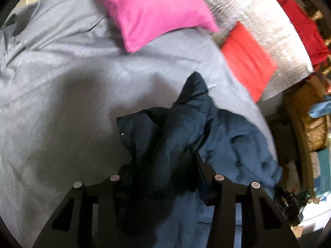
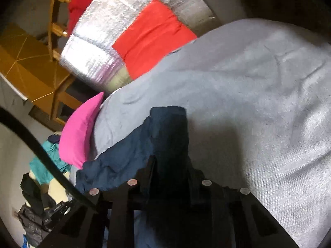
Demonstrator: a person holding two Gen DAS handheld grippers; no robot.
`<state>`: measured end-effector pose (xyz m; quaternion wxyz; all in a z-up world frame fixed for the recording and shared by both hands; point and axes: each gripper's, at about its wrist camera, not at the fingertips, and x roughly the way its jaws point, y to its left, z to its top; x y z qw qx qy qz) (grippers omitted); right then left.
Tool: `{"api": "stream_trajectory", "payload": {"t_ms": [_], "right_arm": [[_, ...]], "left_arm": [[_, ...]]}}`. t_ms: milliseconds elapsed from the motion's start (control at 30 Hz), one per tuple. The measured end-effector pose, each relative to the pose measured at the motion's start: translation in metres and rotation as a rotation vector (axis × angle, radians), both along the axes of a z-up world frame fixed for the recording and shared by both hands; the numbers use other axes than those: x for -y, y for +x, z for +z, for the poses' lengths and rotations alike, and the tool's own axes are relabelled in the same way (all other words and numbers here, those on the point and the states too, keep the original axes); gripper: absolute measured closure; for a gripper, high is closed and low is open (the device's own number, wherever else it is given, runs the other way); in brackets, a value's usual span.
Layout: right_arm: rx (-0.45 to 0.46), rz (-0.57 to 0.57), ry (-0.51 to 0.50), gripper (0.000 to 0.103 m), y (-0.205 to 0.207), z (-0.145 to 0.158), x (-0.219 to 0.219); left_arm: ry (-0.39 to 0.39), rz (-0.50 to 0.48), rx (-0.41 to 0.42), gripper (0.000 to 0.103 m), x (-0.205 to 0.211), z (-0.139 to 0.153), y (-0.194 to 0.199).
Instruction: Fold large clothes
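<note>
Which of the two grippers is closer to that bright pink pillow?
Hard to call. The pink pillow lies well beyond the left gripper, straight ahead, and off to the side of the right gripper. Both are on the navy garment.

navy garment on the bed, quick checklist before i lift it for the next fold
1. Left gripper on the navy garment: ok, cloth bunched between its fingers.
2. Right gripper on the garment: ok, fabric pinched in the jaws.
3. Grips on matching corners: cannot tell, cloth is crumpled.
4. Flat space on the grey bedsheet: ok, bare stretch ahead.
5. Pink pillow and red cushion clear of the garment: ok, both sit apart.
</note>
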<state>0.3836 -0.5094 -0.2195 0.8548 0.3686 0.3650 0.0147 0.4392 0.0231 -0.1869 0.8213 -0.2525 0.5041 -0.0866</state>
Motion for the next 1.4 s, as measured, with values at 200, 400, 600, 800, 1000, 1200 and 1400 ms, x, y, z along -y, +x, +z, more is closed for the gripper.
{"api": "stream_trajectory", "payload": {"t_ms": [200, 400, 600, 800, 1000, 1200, 1400], "right_arm": [[-0.100, -0.021, 0.085, 0.038, -0.006, -0.015, 0.011], [-0.024, -0.024, 0.097, 0.026, -0.061, 0.011, 0.025], [-0.089, 0.027, 0.168, 0.026, -0.106, -0.009, 0.025], [-0.087, 0.060, 0.226, 0.023, -0.125, -0.019, 0.008], [-0.152, 0.105, 0.166, 0.027, -0.109, -0.036, -0.025], [-0.121, 0.097, 0.003, 0.055, -0.096, -0.020, -0.045], [-0.030, 0.046, -0.059, 0.065, -0.087, -0.001, -0.044]], "left_arm": [[0.057, 0.017, -0.070, 0.031, 0.002, 0.002, 0.000], [0.022, 0.012, -0.052, 0.026, -0.014, 0.027, -0.031], [0.032, -0.034, -0.074, 0.026, -0.023, 0.029, -0.064], [0.031, -0.090, -0.101, 0.025, -0.029, 0.018, -0.088], [0.046, -0.111, -0.076, 0.025, -0.031, 0.011, -0.098], [0.002, -0.113, -0.058, 0.043, -0.024, 0.004, -0.084], [0.061, -0.092, -0.001, 0.047, -0.011, 0.011, -0.073]]}}
